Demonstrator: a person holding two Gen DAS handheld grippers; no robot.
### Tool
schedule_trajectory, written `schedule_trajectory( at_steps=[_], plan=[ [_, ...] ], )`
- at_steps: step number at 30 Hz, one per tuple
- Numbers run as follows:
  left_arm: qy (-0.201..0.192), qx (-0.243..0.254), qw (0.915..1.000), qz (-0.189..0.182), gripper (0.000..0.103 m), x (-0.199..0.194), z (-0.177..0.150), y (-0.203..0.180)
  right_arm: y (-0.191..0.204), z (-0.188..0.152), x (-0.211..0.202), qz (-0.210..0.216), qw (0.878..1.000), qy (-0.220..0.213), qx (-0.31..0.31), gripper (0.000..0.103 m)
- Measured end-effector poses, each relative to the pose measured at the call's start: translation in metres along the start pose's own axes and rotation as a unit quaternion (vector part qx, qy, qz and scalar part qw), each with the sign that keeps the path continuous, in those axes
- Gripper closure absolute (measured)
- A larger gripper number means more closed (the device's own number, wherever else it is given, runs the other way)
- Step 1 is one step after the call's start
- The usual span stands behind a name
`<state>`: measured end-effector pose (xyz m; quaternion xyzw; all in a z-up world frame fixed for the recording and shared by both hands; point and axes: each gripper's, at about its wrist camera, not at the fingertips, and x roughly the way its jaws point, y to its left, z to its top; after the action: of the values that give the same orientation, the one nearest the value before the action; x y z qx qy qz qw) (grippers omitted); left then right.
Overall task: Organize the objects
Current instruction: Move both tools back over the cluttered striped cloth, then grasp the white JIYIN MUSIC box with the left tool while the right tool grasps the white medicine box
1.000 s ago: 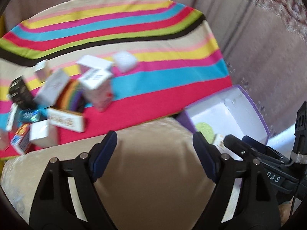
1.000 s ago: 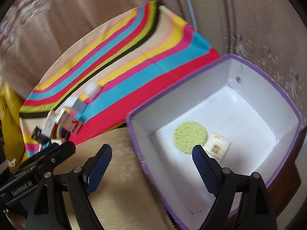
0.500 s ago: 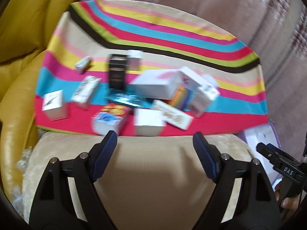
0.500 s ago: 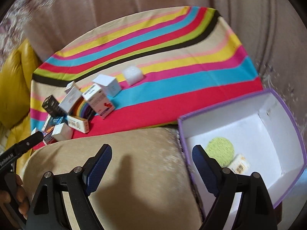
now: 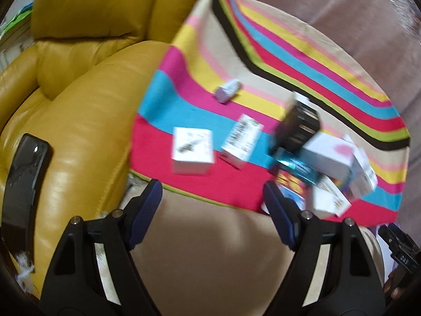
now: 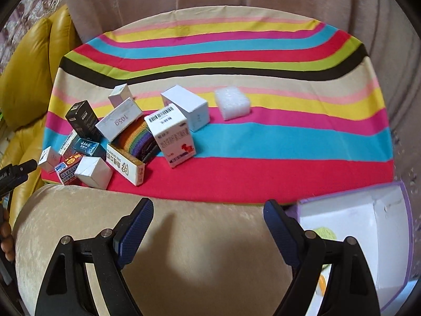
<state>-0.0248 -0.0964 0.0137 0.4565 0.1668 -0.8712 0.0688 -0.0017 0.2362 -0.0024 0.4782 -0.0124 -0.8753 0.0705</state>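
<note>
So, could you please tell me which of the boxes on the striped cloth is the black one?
The black box stands tilted at the far left of the pile, behind the teal carton; the boxes around it are mostly white or coloured.

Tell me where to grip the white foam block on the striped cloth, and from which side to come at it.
Grip the white foam block across its two shorter sides, coming down from above. It lies flat and alone on the striped cloth, clear of the white box to its left, so both fingers should have room. Foam probably gives, so close gently. The right gripper is open and looks nearer.
</note>
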Motion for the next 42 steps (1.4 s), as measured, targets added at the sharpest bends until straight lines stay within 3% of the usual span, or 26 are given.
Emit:
schedule_trajectory(
  at_steps=[10,12,16,21,30,39,42],
  plan=[
    [0.036,-0.005,0.9986,0.039,0.026,0.044,0.028,0.004,0.015,0.027,0.030,0.008,0.999,0.015,-0.033,0.016],
    [0.040,-0.005,0.9983,0.042,0.033,0.050,0.030,0.005,0.016,0.032,0.037,0.010,0.999,0.019,-0.034,0.016],
    [0.039,-0.002,0.9979,0.051,0.037,0.057,0.031,0.003,0.018,0.041,0.048,0.013,0.999,0.025,-0.037,0.016],
    [0.048,0.002,0.9976,0.049,0.055,0.067,0.029,0.001,0.024,0.050,0.066,0.017,0.998,0.036,-0.048,0.016],
    [0.028,0.000,0.9982,0.053,0.057,0.064,0.026,0.004,0.029,0.062,0.088,0.017,0.997,0.040,-0.056,0.017],
    [0.018,-0.003,0.9988,0.046,0.057,0.061,0.025,0.005,0.025,0.059,0.090,0.032,0.998,0.040,-0.046,0.056],
    [0.000,0.000,0.9988,0.049,0.057,0.053,0.024,0.003,0.025,0.056,0.088,0.034,0.998,0.037,-0.046,0.058]
  ],
)
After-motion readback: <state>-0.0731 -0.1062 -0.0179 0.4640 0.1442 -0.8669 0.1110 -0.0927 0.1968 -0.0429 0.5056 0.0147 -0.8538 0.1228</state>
